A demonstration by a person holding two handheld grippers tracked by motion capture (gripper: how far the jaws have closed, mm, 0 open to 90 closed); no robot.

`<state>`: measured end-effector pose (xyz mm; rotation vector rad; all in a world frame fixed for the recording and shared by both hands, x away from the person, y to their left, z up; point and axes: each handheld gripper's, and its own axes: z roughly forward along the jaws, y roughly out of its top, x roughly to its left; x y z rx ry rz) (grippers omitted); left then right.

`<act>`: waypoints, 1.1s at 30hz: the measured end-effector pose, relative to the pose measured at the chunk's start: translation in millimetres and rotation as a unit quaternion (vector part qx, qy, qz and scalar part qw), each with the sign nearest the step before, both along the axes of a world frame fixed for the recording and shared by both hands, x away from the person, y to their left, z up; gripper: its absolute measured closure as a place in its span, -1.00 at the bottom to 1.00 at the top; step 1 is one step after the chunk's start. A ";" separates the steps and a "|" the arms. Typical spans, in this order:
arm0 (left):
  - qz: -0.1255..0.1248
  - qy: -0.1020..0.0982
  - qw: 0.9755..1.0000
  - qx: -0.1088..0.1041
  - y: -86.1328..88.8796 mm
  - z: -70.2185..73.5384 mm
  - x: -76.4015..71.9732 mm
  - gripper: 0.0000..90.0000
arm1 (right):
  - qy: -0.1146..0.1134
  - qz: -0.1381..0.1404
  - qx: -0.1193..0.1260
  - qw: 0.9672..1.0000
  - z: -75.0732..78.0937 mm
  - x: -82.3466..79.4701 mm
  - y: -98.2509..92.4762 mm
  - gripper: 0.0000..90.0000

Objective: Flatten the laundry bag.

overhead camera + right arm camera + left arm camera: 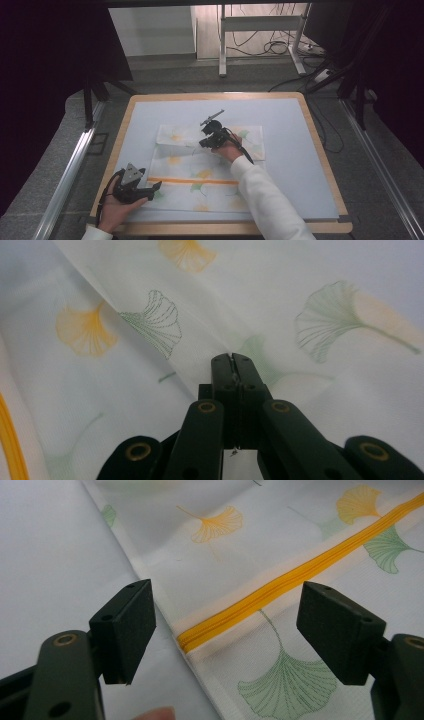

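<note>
Cloth (pixel 150 365) edge pinched by right gripper (pixel 232 360).

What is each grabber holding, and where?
The right gripper pinches the leaf-print cloth at a raised fold. The left gripper holds nothing; its jaws stand open.

Wooden-edged table (pixel 320 150) w/ pale blue-grey top, set on grey carpet floor (pixel 385 165). Metal rails (pixel 67 172) ran along both sides of table, left & right. Beyond far edge: white-framed desk legs (pixel 222 45) w/ crossbar, stood on lighter wood-tone floor strip. Tangle of black cables (pixel 272 47) lay under that frame, power strip (pixel 322 75) near right. White wall panel (pixel 150 30) back left. Dark curtains or panels (pixel 45 60) closed off left & right sides. Lit evenly from above, corners dim.
</note>
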<state>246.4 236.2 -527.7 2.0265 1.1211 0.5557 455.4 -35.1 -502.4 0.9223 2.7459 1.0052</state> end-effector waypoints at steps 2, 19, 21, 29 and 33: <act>0.001 0.000 1.000 -0.001 -0.1 0.2 -0.3 -0.48 | 0.009 -0.014 0.017 1.000 5.7 9.0 -4.5 0.99; -0.001 0.000 1.000 0.000 2.6 0.1 -0.5 -0.48 | 0.021 -0.086 0.018 0.996 13.6 100.5 -6.3 0.98; -0.002 0.000 1.000 0.000 2.3 0.0 -0.6 -0.48 | 0.024 -0.096 0.024 0.995 12.2 106.6 -8.4 0.97; -0.002 -0.001 1.000 -0.003 4.2 0.3 -0.5 -0.48 | -0.035 -0.168 0.019 0.985 32.8 120.4 -37.6 0.38; -0.002 0.000 1.000 -0.003 3.7 0.2 0.7 -0.48 | -0.077 -0.163 0.047 0.982 71.2 106.2 -58.2 0.38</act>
